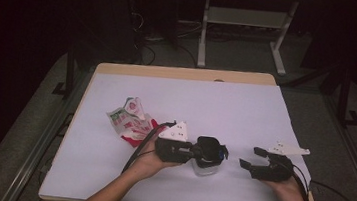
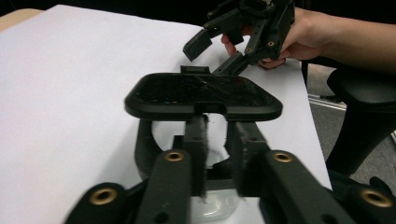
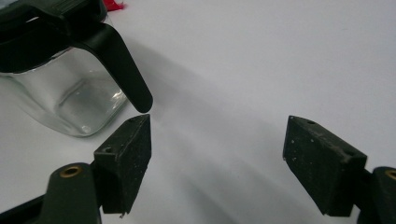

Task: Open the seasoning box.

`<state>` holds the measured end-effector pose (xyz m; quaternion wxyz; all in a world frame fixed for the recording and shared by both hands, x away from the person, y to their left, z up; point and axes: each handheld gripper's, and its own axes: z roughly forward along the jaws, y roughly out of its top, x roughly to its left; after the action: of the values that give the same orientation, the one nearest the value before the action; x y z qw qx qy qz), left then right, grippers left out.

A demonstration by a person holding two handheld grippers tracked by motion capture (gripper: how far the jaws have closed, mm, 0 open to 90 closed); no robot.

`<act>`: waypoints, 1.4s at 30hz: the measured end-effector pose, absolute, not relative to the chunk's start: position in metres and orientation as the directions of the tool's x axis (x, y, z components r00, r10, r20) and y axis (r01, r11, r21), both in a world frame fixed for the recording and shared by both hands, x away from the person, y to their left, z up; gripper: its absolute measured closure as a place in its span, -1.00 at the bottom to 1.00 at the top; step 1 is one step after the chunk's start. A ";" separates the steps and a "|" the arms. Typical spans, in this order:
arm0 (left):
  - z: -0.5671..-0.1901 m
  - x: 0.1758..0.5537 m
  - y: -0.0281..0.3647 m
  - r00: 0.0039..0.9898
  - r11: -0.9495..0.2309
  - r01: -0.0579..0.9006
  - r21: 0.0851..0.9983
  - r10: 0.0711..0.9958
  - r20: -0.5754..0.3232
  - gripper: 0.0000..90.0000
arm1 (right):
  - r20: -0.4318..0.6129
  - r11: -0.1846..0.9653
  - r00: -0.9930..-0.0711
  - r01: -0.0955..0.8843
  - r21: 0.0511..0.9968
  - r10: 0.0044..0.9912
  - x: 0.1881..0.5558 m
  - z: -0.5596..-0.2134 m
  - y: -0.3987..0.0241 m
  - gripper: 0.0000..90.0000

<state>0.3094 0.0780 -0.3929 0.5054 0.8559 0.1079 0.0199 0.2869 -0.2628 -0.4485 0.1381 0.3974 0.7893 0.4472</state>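
Observation:
A small clear glass jar (image 1: pixel 204 168) (image 3: pixel 70 98) with a black lid (image 1: pixel 210 148) (image 2: pixel 205 93) stands on the white table cover (image 1: pixel 201 103), near the front middle. A curved black handle (image 3: pixel 121 60) hangs down from the lid's side. My left gripper (image 1: pixel 205 151) (image 2: pixel 218 135) reaches in from the left, its jaws drawn narrow on the lid's near edge at the small notch. To the right of the jar, my right gripper (image 1: pixel 252 157) (image 3: pixel 224 158) (image 2: pixel 210 56) is open, with nothing between its pads; its left pad (image 3: pixel 126 154) sits just below the handle's tip.
A crumpled red-and-white packet (image 1: pixel 131 120) lies left of the jar behind my left hand. The table's wooden edge (image 1: pixel 184 73) runs along the back. A white desk frame (image 1: pixel 244 32) and cables stand on the dark floor beyond.

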 end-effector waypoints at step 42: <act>-0.360 0.329 0.047 0.984 -0.501 0.159 0.850 0.145 -0.099 1.00 | 0.150 0.281 -0.651 0.509 0.814 0.744 0.287 -0.450 -0.262 -0.48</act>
<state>0.3294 0.0475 -0.3602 0.4916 0.8664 0.0880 -0.0071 0.2869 -0.2625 -0.4501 0.1309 0.3966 0.7896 0.4496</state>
